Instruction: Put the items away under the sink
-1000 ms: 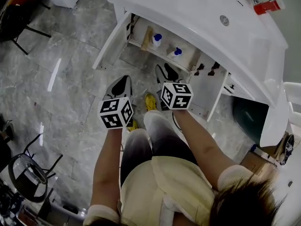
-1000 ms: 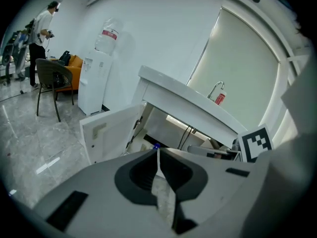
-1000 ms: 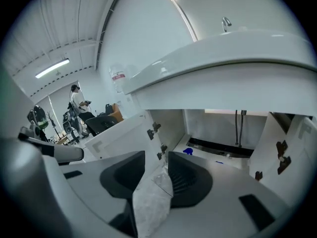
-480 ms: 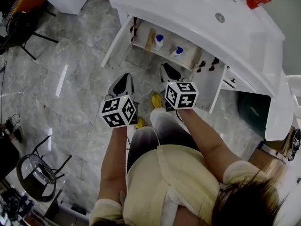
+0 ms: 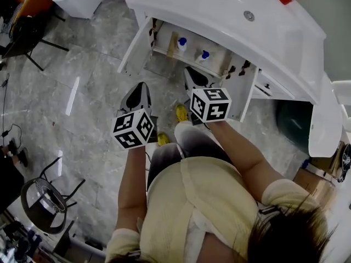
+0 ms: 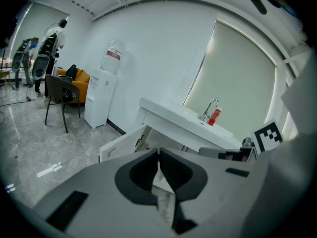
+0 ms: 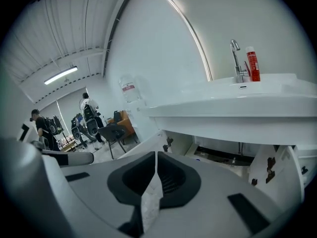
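A white sink cabinet [image 5: 230, 21] stands with both doors swung open, the left door [image 5: 134, 45] and the right door [image 5: 248, 95]. On its shelf stand two white bottles with blue caps [image 5: 181, 44] [image 5: 203, 55]. My left gripper [image 5: 143, 85] hangs over the floor in front of the cabinet, its jaws shut and empty [image 6: 158, 150]. My right gripper [image 5: 188, 70] is just short of the opening. Its jaws have just been closing and now meet with nothing between them [image 7: 156, 155]. A red bottle [image 7: 252, 63] stands by the tap [image 7: 237, 58] on top.
A dark bin [image 5: 293, 125] sits right of the cabinet. A black chair [image 5: 24, 34] and a round stool [image 5: 38, 201] stand on the grey tiled floor at the left. A water dispenser [image 6: 101, 98] and people [image 6: 52, 43] are farther back.
Both grippers have lifted a little and drawn back from the open cabinet. The bottles on the shelf have not moved.
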Motion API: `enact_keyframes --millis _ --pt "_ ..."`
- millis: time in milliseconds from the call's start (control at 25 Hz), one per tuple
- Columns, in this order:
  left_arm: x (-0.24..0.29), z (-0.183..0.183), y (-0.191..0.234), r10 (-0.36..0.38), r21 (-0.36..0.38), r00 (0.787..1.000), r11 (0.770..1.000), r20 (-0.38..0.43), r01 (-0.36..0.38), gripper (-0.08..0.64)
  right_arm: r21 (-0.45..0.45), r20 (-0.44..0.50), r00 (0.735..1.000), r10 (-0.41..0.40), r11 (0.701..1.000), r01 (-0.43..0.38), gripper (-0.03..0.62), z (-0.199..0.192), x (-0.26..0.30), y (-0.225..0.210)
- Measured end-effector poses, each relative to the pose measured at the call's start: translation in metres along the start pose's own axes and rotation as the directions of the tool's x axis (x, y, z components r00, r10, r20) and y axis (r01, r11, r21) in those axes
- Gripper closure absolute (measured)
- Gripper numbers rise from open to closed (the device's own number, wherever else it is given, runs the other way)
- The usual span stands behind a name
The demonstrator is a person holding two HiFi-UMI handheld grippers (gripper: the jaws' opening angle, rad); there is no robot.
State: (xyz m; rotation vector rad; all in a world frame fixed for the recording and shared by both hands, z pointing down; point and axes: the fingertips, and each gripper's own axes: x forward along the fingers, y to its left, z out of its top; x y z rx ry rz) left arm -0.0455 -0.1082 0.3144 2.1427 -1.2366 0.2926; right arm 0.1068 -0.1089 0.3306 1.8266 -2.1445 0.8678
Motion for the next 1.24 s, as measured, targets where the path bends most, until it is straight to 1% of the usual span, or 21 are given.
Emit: enact_keyframes --millis 320,640,840,1240 --pt "-0.025 0.005 -0.003 0.021 0.026 0.999 0.999 0.026 -0.021 0.511 -0.031 0.004 1.0 0.012 0.999 -0.012 0.566 0.004 -0.019 0.016" --pt "-0.038 0.005 -0.005 0.03 0.035 0.999 0.999 0.037 -0.032 0.511 -0.035 0.002 1.0 0.03 0.999 -0.03 0.566 0.002 -0.029 0.024" --pt "-0.04 0.006 -0.007 0.03 0.041 0.999 0.999 0.036 -0.032 0.511 -0.038 -0.005 0.999 0.039 0.998 -0.039 0.566 0.002 -0.029 0.025" --pt "-0.041 0.008 0.004 0.042 0.043 0.998 0.998 0.036 -0.043 0.511 -0.055 -0.011 0.999 0.048 0.997 -0.049 0.566 0.002 -0.02 0.033"
